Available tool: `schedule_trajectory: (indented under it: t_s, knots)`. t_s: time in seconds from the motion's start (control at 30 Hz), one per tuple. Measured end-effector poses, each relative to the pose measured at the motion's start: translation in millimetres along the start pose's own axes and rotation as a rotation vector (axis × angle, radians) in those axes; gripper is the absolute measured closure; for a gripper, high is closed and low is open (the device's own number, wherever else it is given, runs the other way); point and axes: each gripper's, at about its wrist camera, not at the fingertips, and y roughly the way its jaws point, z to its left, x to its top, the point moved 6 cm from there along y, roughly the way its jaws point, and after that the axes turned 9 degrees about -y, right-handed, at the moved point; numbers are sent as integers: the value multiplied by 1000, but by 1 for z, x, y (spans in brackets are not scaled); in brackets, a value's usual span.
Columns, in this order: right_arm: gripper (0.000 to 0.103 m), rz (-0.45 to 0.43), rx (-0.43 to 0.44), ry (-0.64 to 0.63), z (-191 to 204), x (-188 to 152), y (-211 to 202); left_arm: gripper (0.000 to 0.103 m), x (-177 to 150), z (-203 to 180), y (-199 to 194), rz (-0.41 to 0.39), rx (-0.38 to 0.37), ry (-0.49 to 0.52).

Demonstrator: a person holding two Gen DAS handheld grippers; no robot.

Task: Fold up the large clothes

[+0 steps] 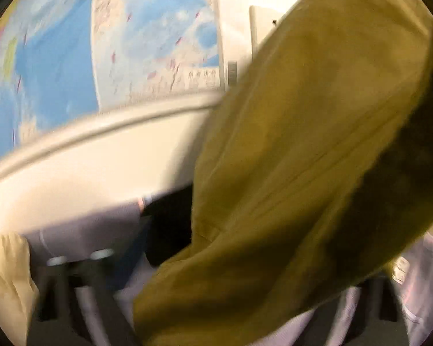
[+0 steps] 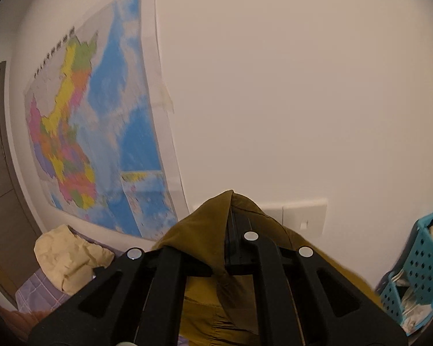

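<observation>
Pinching an olive-brown garment (image 2: 207, 230), the right gripper (image 2: 231, 245) holds a fold of the cloth clamped between its black fingers (image 2: 245, 248), jaws pressed together with the fabric peaking above the tips and hanging down on both sides of them. To the left of it a cream garment (image 2: 69, 259) lies crumpled on a bed (image 2: 29, 291) with a lilac checked cover. At the right edge a teal perforated basket (image 2: 418, 259) holds more cloth. Behind all this a pale wall (image 2: 303, 86) carries a coloured map (image 2: 101, 132), a white switch plate (image 2: 300, 216) just past the raised cloth, and a brown door (image 2: 0, 173) at the far left.

From the left wrist the picture is blurred. The left gripper (image 1: 80, 259) shows only as dark fingers (image 1: 57, 282) low at the left, and I cannot tell whether its jaws are spread or grip anything. The olive-brown garment fills the right half of that view, hanging in a broad band from upper right to lower centre, over the lilac bed cover. A bit of the cream garment sits at the lower left edge. Beyond are a white curved rail (image 1: 101, 132) and the map on the wall.
</observation>
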Motion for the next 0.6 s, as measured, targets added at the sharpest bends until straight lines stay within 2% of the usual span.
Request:
schedule_trajectory:
  t_s: [0.07,0.1,0.2,0.3,0.4,0.47,0.5,0.6]
  knots:
    - [99,-30,-15,-21,2,15,-23,93,11,6,0,17,-38,-51]
    - [99,-44,-23,-28,4,21,-33,96,19,8,-6,9,-64,-73]
    - [99,-95,-43,-40,8,42,-68,99,56,10,-46,-115,-78,-89]
    - [99,-175,-43,-23,11,64,-109,99,94,11,-92,-200,-156,-125]
    - [99,-272,-38,-28,21,83,-158,99,135,10,-152,-319,-159,-130]
    - [99,-337,-44,-36,32,94,-198,99,162,19,-203,-409,-159,-144]
    - [99,-360,-49,-39,37,98,-216,99,173,9,-230,-449,-144,-150]
    - [99,-383,-27,-11,46,100,-258,98,191,32,-318,-543,-114,-167]
